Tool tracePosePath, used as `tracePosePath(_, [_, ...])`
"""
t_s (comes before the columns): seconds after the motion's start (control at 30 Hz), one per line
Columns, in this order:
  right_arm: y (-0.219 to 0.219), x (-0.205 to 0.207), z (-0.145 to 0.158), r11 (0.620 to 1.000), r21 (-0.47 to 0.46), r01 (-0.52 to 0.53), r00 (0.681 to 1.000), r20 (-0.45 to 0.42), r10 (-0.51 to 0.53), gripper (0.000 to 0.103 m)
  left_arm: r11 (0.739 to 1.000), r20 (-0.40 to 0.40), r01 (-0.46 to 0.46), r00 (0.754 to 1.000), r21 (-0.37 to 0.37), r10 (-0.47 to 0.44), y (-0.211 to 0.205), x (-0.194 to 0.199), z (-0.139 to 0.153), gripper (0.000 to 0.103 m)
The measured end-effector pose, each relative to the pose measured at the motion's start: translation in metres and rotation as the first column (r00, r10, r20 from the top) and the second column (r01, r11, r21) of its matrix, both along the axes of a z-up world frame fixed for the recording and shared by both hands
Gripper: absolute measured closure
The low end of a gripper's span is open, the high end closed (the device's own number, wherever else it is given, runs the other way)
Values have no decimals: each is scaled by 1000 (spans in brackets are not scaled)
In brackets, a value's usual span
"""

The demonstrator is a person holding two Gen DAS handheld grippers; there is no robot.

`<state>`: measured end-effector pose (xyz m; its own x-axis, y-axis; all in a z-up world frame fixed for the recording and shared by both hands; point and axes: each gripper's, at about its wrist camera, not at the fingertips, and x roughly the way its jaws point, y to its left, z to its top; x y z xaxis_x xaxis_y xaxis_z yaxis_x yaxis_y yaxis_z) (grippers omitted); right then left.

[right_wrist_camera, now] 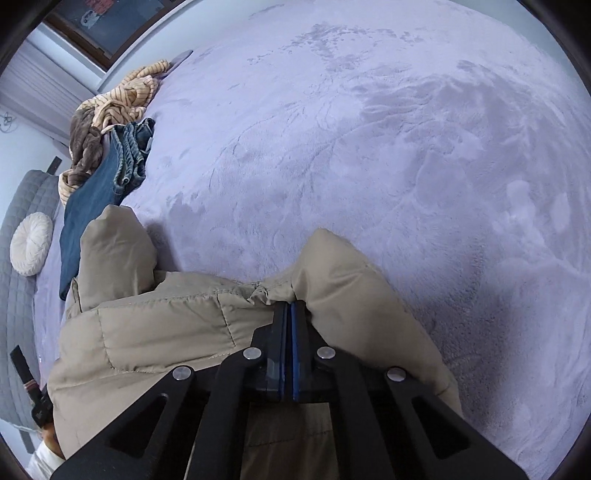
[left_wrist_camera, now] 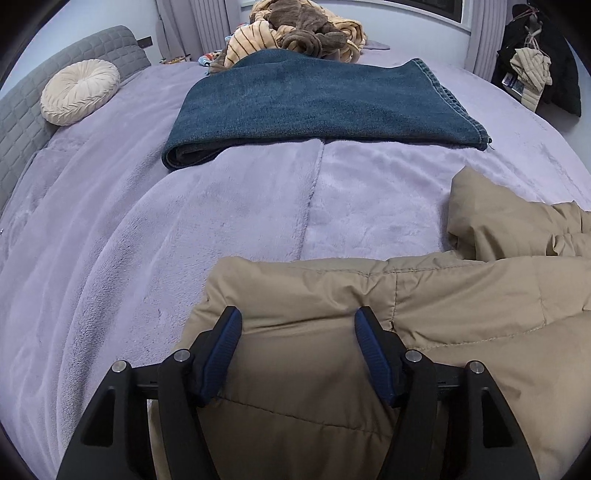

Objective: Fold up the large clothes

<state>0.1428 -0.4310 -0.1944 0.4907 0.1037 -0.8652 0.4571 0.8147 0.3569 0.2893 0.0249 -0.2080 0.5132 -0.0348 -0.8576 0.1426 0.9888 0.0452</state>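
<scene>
Your left gripper (left_wrist_camera: 298, 319) points forward and slightly down over the near end of a tan padded jacket (left_wrist_camera: 424, 306), which lies on a lavender plush bedspread (left_wrist_camera: 240, 199). Its two blue-padded fingers (left_wrist_camera: 221, 354) are spread wide apart, with the jacket fabric beneath and between them; whether they touch the cloth cannot be told. Your right gripper (right_wrist_camera: 288, 306) is angled down at another part of the same jacket (right_wrist_camera: 159, 332), its jaws pressed together and pinching a fold of the fabric near a seam, with puffy cloth bulging on both sides. Farther up the bed lie folded blue jeans (left_wrist_camera: 317, 99), and beyond them a heap of striped and brown clothes (left_wrist_camera: 306, 33). A round cream cushion (left_wrist_camera: 79, 90) rests against the grey quilted headboard (left_wrist_camera: 22, 122).
</scene>
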Motion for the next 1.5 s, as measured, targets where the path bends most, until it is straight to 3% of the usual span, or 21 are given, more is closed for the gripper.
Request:
tracePosePath(0.2, [7,-4,22,1000,-25,-4,1000,-12,3,97,999,-9,-3,1000,52,4,5,-13,19,34])
tracePosePath(0.27, [10,-12,33,1000,-26,-7,1000,-7,7,97,997,-9,-12,1000,71,13,9,-21,27,7])
tracePosePath(0.3, [12,-18,38,1000,-26,-7,1000,-1,7,97,997,-1,-19,1000,76,19,12,-26,31,4])
tracePosePath(0.8, [48,-99,78,998,50,37,998,41,-39,92,997,-63,-16,998,70,20,24,-89,59,1])
tracePosePath(0.87, [54,-108,80,997,64,38,998,39,-41,83,997,-69,-16,997,70,21,25,-98,62,1])
tracePosePath(0.93, [58,-118,80,996,75,40,998,37,-43,59,997,-79,-17,997,72,22,27,-106,63,1])
tracePosePath(0.97, [61,-123,81,996,77,43,998,38,-46,55,997,-84,-18,996,70,24,27,-109,64,1])
tracePosePath(1.27, [86,-169,85,993,109,45,998,32,-49,40,999,-154,-25,988,35,30,34,-151,68,1])
tracePosePath(1.33, [92,-180,83,991,128,50,998,21,-53,26,999,-160,-27,987,39,33,35,-161,70,1])
tracePosePath(1.47, [103,-200,83,985,159,64,998,11,-67,24,1000,-199,-23,980,9,24,40,-180,74,1])
tracePosePath(1.5, [105,-204,82,984,167,67,998,8,-69,20,1000,-208,-24,978,3,24,41,-185,75,1])
